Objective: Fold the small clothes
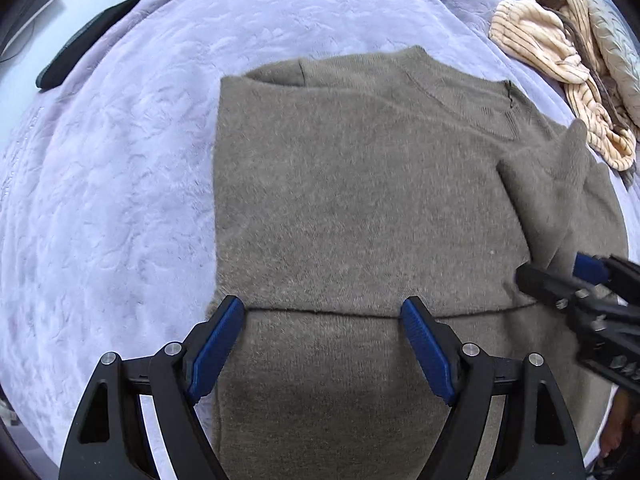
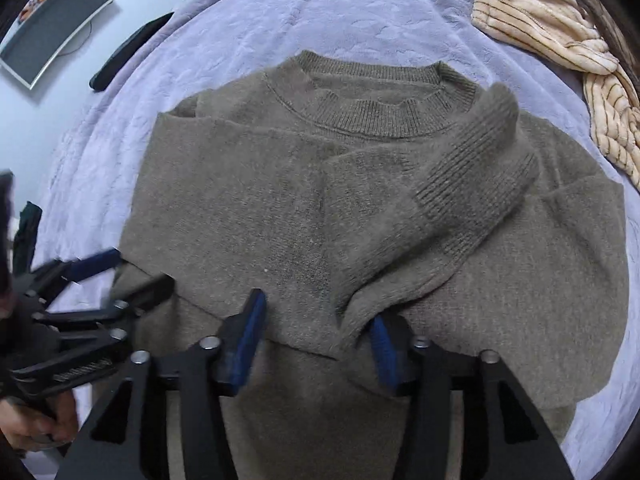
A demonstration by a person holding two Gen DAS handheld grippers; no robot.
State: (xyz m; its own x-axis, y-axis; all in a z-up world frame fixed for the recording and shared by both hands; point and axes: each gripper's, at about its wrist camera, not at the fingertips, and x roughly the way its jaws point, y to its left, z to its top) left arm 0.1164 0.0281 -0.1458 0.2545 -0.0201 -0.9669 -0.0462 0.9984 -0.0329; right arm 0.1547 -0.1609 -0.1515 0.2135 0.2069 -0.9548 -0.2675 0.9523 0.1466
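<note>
Right tool (image 2: pixel 316 320) parted, left tool (image 1: pixel 322 312) wide (both empty) over grey sweater (image 1: pixel 360 200), its hem cut off.

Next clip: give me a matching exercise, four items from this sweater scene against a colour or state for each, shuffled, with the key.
Items
1. sweater
2. blanket
3. striped garment
4. left gripper

Descriptions
A. lilac, spread under everything
B. open, nothing between its pads
C. grey-brown, lying flat with a sleeve folded across its front
D. cream with dark lines, bunched near the far edge

Pairs: 1-C, 2-A, 3-D, 4-B
</note>
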